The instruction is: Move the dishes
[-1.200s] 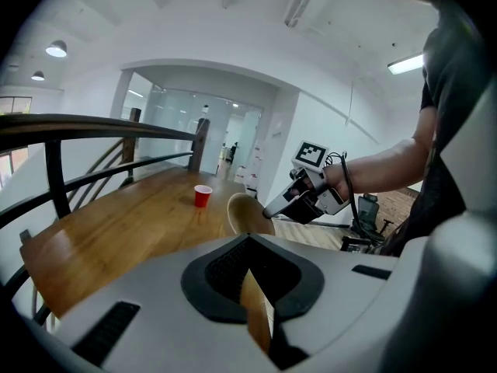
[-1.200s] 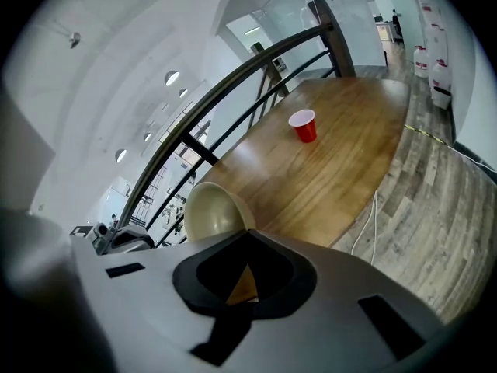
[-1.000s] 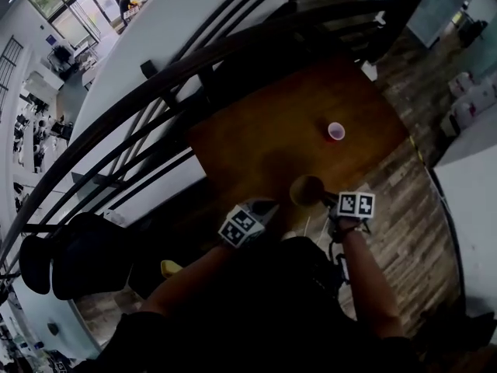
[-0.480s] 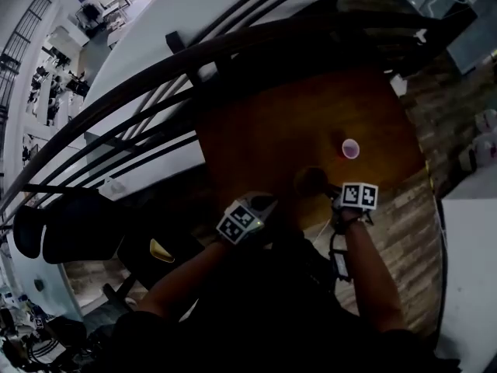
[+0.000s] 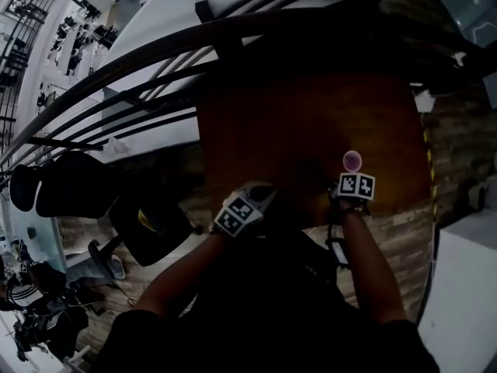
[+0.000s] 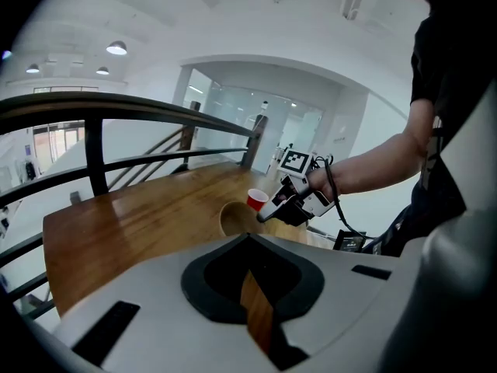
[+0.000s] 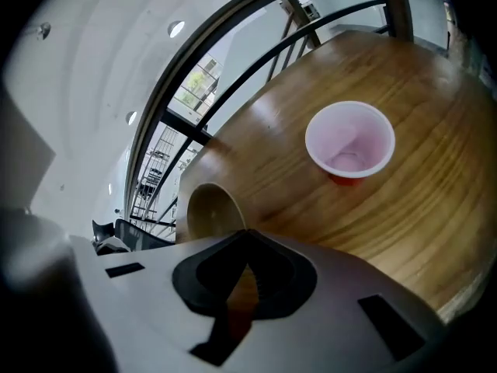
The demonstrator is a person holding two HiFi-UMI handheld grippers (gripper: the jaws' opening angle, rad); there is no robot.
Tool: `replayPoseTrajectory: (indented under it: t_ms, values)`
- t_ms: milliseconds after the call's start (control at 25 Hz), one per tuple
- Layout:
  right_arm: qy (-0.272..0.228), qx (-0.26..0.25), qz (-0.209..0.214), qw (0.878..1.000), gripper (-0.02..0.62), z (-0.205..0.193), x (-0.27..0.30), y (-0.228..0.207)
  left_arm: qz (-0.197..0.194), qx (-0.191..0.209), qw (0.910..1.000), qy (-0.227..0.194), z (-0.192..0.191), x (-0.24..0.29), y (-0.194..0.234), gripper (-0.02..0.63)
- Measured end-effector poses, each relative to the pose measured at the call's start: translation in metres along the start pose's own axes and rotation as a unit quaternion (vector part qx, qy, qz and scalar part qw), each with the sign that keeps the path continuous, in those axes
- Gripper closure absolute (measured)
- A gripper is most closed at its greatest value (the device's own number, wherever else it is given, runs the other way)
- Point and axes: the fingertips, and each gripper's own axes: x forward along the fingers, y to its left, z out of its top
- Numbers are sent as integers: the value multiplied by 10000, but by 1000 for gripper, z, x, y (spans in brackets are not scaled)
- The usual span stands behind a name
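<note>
The round wooden surface (image 5: 272, 123) fills the middle of the head view, with a dark railing (image 5: 155, 68) curving across the upper left and a black chair (image 5: 151, 224) at lower left.

The right gripper (image 5: 330, 185) sits at the lower right edge of the surface. In the right gripper view its fingers are nearly pressed together, pinching the rim of a wooden bowl (image 7: 206, 212), which shows just left of centre, right above the fingers. The left gripper view shows the same grip from the side: the fingertips meet the bowl's right rim in the middle of that frame. Whether the bowl rests on the surface or hangs just over it, I cannot tell.

1 red cup (image 7: 349, 140) with a pale inside stands upright on the surface, in the upper right of the right gripper view, near the bowl but apart from it. In the head view it is just above the right gripper's marker cube.

The left gripper (image 5: 262, 196) is at the lower middle of the head view, over the surface's near edge. Its fingers are almost together, leaving 1 thin slit with wood showing through, and they grip nothing.
</note>
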Motion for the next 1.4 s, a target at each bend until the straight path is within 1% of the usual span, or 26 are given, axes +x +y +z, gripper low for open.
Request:
replayPoseTrajectory:
  t_ms: [240,400,560,720,1000,1120,1200,1400]
  values:
    - [417,-128,168,9989,581,3,18,-13,329,-323,9989,32,-4,21,-6,617]
    - [559,-167,221,9981,581,3,21,-18,429,-456,9980,-22,0,31,-15,617]
    - [612,-223,156,9978,580,5,25,-18,477,-557,9973,-43,-3,30,-16,616]
    - [631,-303,135,9975,580,9,28,-17,508,-603,9969,-44,-5,31,-13,616]
    - [676,-564,49,9961,577,11,31,-16,467,-549,9973,-98,-3,34,-12,617]
    - [691,-631,39,9956,558,9,30,-14,484,-566,9972,-109,-5,32,-10,616]
    - [695,-676,32,9953,507,10,26,-13,486,-562,9972,-129,-3,32,-11,615]
    - [639,-848,-56,9943,491,10,16,-10,442,-547,9974,-169,1,33,-15,617]
